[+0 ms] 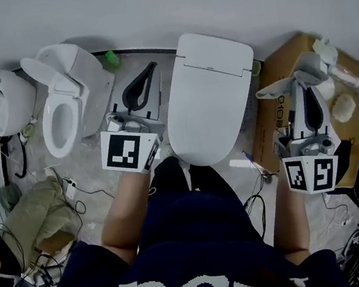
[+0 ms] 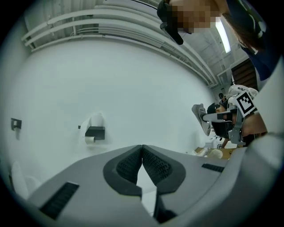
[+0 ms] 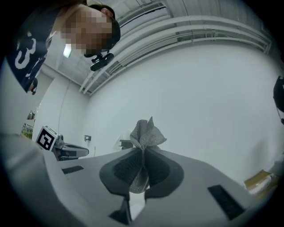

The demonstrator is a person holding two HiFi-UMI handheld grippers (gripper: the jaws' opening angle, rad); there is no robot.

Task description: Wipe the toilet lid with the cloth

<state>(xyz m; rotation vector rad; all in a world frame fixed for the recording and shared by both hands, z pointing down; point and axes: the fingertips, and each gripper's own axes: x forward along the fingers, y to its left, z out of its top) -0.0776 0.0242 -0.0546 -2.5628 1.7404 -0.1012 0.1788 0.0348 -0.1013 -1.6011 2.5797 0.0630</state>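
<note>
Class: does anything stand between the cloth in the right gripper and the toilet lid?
Nothing visible does. The cloth, clamped in the right gripper, is held above a cardboard box right of the closed toilet lid, whose top is bare.

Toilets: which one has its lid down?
The large centre toilet, lid flat over the bowl; the smaller toilet left of it has its lid raised.
</note>
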